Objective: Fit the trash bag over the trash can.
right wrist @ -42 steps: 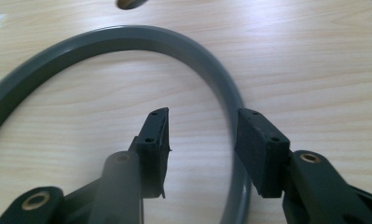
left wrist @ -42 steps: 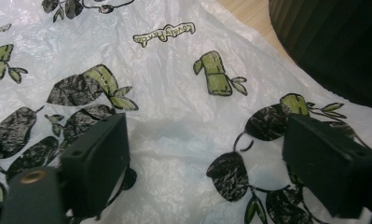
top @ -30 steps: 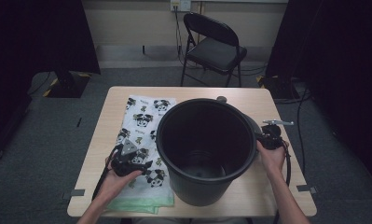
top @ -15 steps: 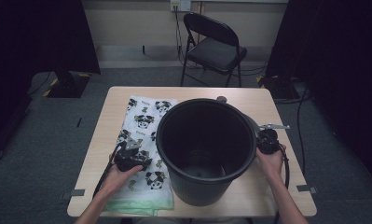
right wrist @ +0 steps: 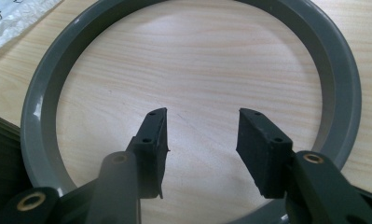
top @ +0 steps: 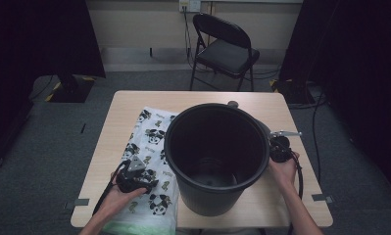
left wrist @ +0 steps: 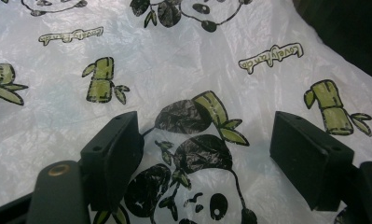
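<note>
A white plastic bag (top: 151,132) printed with pandas and bamboo lies flat on the left half of the table. My left gripper (top: 138,178) hovers over its near part. In the left gripper view the jaws (left wrist: 204,126) stand wide apart just above the bag (left wrist: 174,60); they have just been closing a little, and nothing is pinched between them. A large black bucket (top: 169,147) stands upright in the table's middle. My right gripper (top: 280,149) sits beside its right wall, open, its jaws (right wrist: 202,126) over bare wood inside a grey ring (right wrist: 39,107).
The wooden table (top: 134,100) has bare room at the back and along its right edge. The grey ring (top: 264,128) lies flat, partly under the bucket's right side. A black folding chair (top: 225,49) stands beyond the table's far edge. Cables trail on the floor at right.
My left gripper has sunk slightly toward the bag and come a little nearer to the front edge. The right gripper and the bucket have stayed put.
</note>
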A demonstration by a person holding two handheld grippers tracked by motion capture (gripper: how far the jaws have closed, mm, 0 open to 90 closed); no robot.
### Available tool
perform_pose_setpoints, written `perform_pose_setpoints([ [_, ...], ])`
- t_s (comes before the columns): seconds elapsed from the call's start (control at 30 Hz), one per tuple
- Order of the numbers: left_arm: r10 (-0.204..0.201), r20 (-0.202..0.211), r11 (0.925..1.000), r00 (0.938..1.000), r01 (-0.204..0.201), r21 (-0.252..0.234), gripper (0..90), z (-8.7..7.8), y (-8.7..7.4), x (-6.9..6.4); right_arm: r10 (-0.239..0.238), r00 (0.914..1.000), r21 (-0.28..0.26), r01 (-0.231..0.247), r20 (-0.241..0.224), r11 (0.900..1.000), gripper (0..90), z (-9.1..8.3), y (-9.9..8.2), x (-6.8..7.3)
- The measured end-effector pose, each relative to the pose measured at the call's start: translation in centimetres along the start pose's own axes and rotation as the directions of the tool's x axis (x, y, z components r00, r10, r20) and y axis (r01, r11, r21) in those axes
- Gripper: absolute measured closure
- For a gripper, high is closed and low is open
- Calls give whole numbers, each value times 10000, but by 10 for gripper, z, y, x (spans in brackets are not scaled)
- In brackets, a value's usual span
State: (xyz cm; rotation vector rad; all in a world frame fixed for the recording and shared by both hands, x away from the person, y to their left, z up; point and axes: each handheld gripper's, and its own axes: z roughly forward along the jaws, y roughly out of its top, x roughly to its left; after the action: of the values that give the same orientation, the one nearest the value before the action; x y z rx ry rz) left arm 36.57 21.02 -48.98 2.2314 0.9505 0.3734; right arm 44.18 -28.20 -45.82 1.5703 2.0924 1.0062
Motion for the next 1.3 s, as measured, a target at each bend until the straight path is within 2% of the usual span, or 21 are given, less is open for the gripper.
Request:
perform_pose_setpoints([
  [0.13,-494,-374,9972,9981,472,-582,216,-7,10,17,11,10000,-15,-11,-38,10000,534,0,1,-1],
  [0.2,-763,-627,9943,9951,712,-793,199,-8,15,30,-5,10000,29,5,-35,10000,533,1,0,-1],
  [0.23,-855,-916,9942,9921,790,-725,194,-9,19,41,-5,10000,48,6,-52,10000,533,1,0,-1],
  [0.3,-1509,-1058,9850,9829,1405,-1000,190,-7,22,55,-29,9999,108,30,-98,9999,532,2,0,0],
  [0.33,-1660,-1228,9827,9784,1538,-1028,186,-7,24,64,-107,9999,113,108,-93,9999,532,3,0,0],
  [0.37,-1918,-1369,9767,9718,1754,-1236,186,-5,26,71,-153,9998,160,155,-122,9998,532,4,-1,1],
  [0.47,-2206,-1521,9720,9634,2042,-1163,207,2,29,91,-223,9997,248,226,-136,9994,531,6,-1,2],
  [0.57,-2440,-1744,9668,9540,2252,-1206,213,10,31,104,-257,9995,268,261,-155,9993,531,6,-1,3],
  [0.63,-2593,-1950,9618,9459,2344,-1416,252,13,29,111,-255,9996,247,259,-147,9994,531,4,-2,3],
  [0.67,-2817,-1973,9541,9390,2524,-1610,262,14,27,115,-257,9996,238,260,-131,9994,532,4,-2,3],
  [0.73,-2969,-1897,9494,9359,2681,-1635,264,17,25,120,-272,9996,259,275,-106,9993,532,4,-3,2],
  [0.8,-3100,-1995,9456,9296,2797,-1664,278,21,23,122,-238,9997,317,240,-87,9992,532,4,-3,1],
  [0.83,-3094,-1950,9459,9307,2800,-1642,282,22,23,123,-270,9996,331,272,-64,9991,532,4,-4,0],
  [0.87,-3125,-1988,9446,9289,2818,-1682,291,24,23,123,-281,9996,333,284,-74,9990,532,5,-4,0],
  [0.93,-2935,-2310,9534,9276,2663,-1416,307,29,22,123,-277,9996,342,280,-87,9990,532,5,-4,0],
  [1.0,-2981,-2340,9527,9254,2732,-1335,307,32,21,124,-334,9994,362,338,-99,9988,532,5,-3,1],
  [1.03,-3069,-2409,9496,9207,2792,-1425,303,34,20,123,-350,9993,350,354,-110,9988,532,5,-3,2],
  [1.1,-2949,-2649,9540,9181,2671,-1362,302,35,22,122,-361,9992,338,366,-149,9988,532,5,-3,3],
  [1.17,-3134,-2707,9480,9102,2835,-1443,276,36,21,121,-381,9991,385,387,-161,9985,532,6,-3,3],
  [1.27,-3048,-2674,9508,9141,2756,-1415,296,36,23,117,-399,9990,444,409,-218,9982,530,5,-3,5],
  [1.3,-2912,-2596,9552,9208,2648,-1320,337,36,24,116,-392,9990,442,402,-235,9982,530,5,-2,5],
])
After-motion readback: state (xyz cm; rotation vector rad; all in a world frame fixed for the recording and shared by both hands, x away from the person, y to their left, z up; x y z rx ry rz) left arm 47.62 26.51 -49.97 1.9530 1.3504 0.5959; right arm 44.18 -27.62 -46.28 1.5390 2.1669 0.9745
